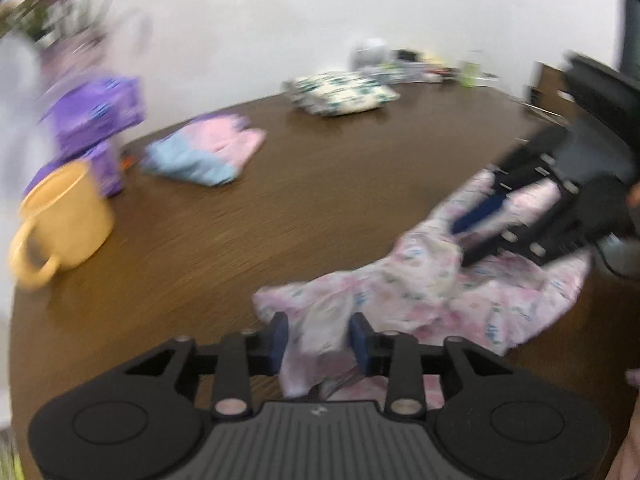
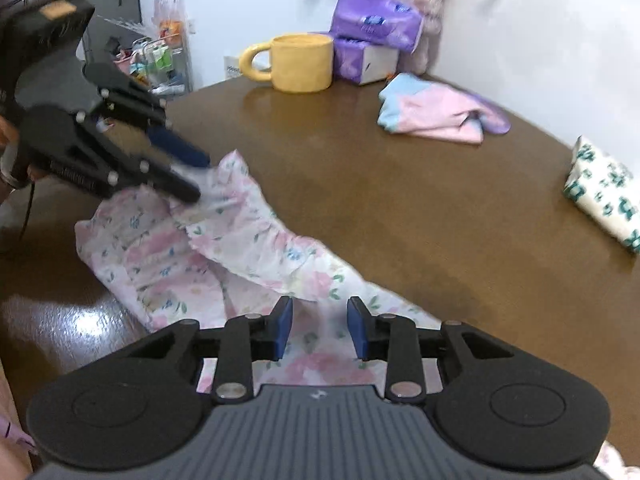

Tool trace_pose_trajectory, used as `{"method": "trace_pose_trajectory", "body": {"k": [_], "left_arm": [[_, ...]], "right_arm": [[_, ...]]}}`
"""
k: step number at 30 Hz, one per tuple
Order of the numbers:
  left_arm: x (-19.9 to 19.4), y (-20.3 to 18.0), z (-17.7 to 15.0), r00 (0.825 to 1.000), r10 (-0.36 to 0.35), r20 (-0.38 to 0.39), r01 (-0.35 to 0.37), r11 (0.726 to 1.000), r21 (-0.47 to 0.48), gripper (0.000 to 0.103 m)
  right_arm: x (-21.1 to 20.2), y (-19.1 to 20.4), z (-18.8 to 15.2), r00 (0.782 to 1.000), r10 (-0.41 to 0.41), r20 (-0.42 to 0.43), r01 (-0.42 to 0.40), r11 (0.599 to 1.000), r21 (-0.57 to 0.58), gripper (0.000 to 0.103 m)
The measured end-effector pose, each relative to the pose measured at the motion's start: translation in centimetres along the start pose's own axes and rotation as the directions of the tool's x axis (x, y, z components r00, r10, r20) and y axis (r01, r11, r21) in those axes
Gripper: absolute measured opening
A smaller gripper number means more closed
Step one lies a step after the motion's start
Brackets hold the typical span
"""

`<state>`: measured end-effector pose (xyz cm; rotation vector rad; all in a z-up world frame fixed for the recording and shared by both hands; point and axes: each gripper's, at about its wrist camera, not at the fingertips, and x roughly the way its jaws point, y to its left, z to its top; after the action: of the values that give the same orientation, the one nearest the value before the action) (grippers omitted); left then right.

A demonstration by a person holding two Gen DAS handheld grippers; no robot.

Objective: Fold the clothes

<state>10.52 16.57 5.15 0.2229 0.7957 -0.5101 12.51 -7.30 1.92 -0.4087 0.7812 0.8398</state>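
Observation:
A crumpled pink floral garment (image 1: 420, 292) (image 2: 240, 240) lies on the brown wooden table (image 1: 240, 220) (image 2: 400, 200). My left gripper (image 1: 319, 340) has a bunched fold of this garment between its blue pads, and the cloth touches both. The right wrist view shows the same left gripper (image 2: 200, 179) at the garment's far corner, which is drawn up to its tips. My right gripper (image 2: 321, 328) hovers over the garment's near end, fingers apart and nothing pinched; the cloth lies flat beneath. From the left wrist, the right gripper (image 1: 462, 245) shows at the right, above the cloth.
A yellow mug (image 1: 64, 220) (image 2: 302, 62) and purple tissue packs (image 1: 96, 116) (image 2: 376, 20) stand by the wall. A folded pink and blue garment (image 1: 204, 150) (image 2: 436, 114) and a folded white garment with green print (image 1: 344, 92) (image 2: 604, 196) lie farther along the table.

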Motion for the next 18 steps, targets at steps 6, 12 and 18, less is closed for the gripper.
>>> {"method": "trace_pose_trajectory", "body": {"k": [6, 12, 18], "left_arm": [[0.6, 1.3, -0.2, 0.999, -0.013, -0.052, 0.007, 0.992, -0.128, 0.032], [0.1, 0.2, -0.5, 0.998, 0.011, -0.055, -0.014, 0.999, -0.050, 0.003], [0.5, 0.5, -1.0, 0.998, 0.041, -0.051, -0.043, 0.998, -0.041, 0.003]], "right_arm": [[0.2, 0.3, -0.7, 1.000, 0.027, 0.002, -0.027, 1.000, 0.003, 0.031], [0.1, 0.2, -1.0, 1.000, 0.026, 0.015, -0.026, 0.999, 0.024, 0.031], [0.1, -0.1, -1.2, 1.000, 0.021, 0.023, -0.022, 0.999, 0.026, 0.031]]}}
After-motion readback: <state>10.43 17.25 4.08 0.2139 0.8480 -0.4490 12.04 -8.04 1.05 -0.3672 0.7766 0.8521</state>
